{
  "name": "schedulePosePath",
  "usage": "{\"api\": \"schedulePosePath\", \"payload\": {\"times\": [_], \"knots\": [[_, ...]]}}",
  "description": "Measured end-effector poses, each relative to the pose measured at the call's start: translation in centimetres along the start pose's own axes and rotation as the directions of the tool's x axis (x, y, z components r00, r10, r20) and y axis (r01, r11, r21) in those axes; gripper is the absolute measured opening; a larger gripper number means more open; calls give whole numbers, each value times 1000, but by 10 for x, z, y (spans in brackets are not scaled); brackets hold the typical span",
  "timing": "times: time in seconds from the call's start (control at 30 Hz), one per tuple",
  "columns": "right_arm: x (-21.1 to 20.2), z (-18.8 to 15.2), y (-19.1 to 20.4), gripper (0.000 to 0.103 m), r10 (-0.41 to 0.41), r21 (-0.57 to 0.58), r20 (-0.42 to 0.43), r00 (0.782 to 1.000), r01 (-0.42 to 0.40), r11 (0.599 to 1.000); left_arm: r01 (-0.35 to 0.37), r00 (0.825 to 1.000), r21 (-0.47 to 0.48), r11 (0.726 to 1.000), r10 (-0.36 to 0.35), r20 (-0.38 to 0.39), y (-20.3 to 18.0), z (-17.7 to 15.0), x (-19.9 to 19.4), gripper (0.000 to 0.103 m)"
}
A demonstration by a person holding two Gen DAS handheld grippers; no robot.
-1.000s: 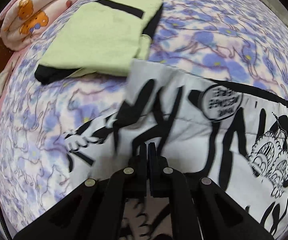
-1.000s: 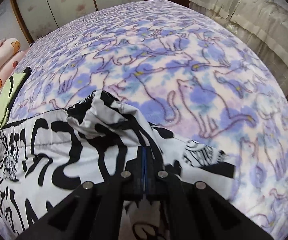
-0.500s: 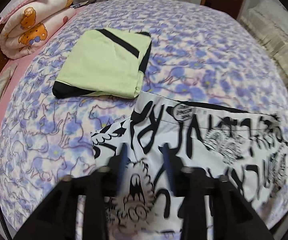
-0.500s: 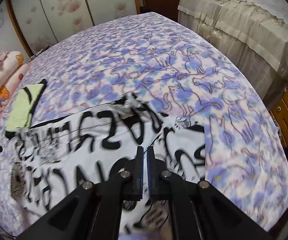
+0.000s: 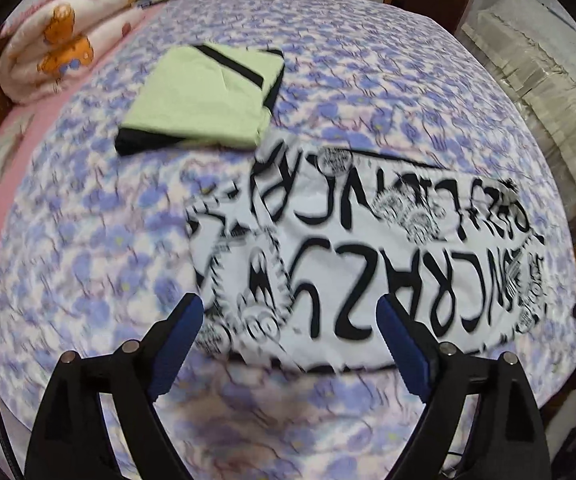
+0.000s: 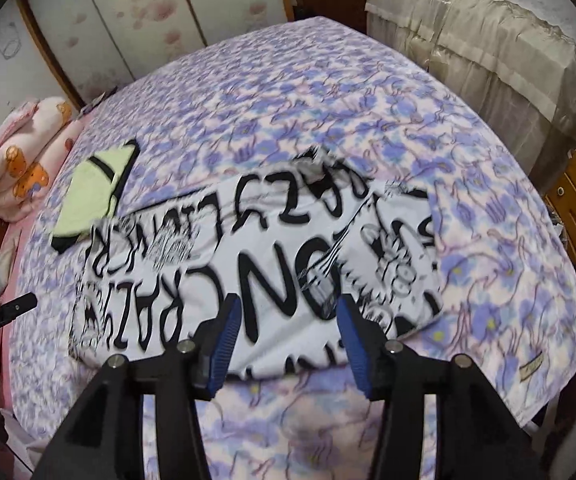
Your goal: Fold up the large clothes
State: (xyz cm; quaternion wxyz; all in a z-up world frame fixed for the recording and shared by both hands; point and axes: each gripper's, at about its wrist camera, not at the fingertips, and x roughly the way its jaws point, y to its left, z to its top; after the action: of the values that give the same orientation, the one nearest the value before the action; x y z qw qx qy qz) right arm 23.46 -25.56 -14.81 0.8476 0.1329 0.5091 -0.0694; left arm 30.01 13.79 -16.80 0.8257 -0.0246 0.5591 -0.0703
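On the bed (image 5: 328, 40), a green garment (image 5: 204, 96) already lies folded at the left; just beside it the white printed garment (image 5: 368, 248) lies flat in a wide rectangle, seemingly only part folded. Left tongs (image 5: 290, 316) and right tongs (image 6: 286, 316) hover above it, both spread and empty

- Left gripper (image 5: 290, 316): blue-padded fingers spread wide, gripping nothing, held above the near edge of the printed garment (image 5: 368, 248).
- Right gripper (image 6: 286, 314): fingers parted, empty, above that garment's near edge.
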Motion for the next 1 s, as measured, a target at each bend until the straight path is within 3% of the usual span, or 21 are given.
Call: {"api": "schedulePosePath", "payload": {"times": [0.1, 0.27, 0.4, 0.6, 0.73, 0.83, 1.0], "knots": [[0, -9, 9, 57, 13, -10, -21, 1000, -13, 1000, 8, 1000, -20, 1000, -9, -29, 2, -16, 5, 94], [1, -20, 23, 58, 30, -21, -64, 997, -31, 999, 28, 995, -92, 995, -37, -89, 15, -39, 18, 94], [1, -23, 31, 58, 30, -36, -85, 996, -33, 999, 67, 988, -197, 978, -93, -126, 30, -57, 30, 95], [5, -21, 47, 59, 36, -84, -135, 990, -47, 995, 50, 981, -295, 954, -103, -164, 44, -78, 48, 97], [10, -18, 61, 59, 21, -147, -148, 989, -43, 988, 93, 970, -410, 907, -176, -169, 56, -91, 64, 99], [15, -14, 72, 58, 0, -189, -156, 988, -30, 982, 108, 967, -450, 887, -199, -162, 59, -99, 73, 100], [27, -2, 86, 58, 17, -208, -187, 982, -57, 977, 183, 947, -583, 792, -301, -111, 72, -113, 95, 100]]}}
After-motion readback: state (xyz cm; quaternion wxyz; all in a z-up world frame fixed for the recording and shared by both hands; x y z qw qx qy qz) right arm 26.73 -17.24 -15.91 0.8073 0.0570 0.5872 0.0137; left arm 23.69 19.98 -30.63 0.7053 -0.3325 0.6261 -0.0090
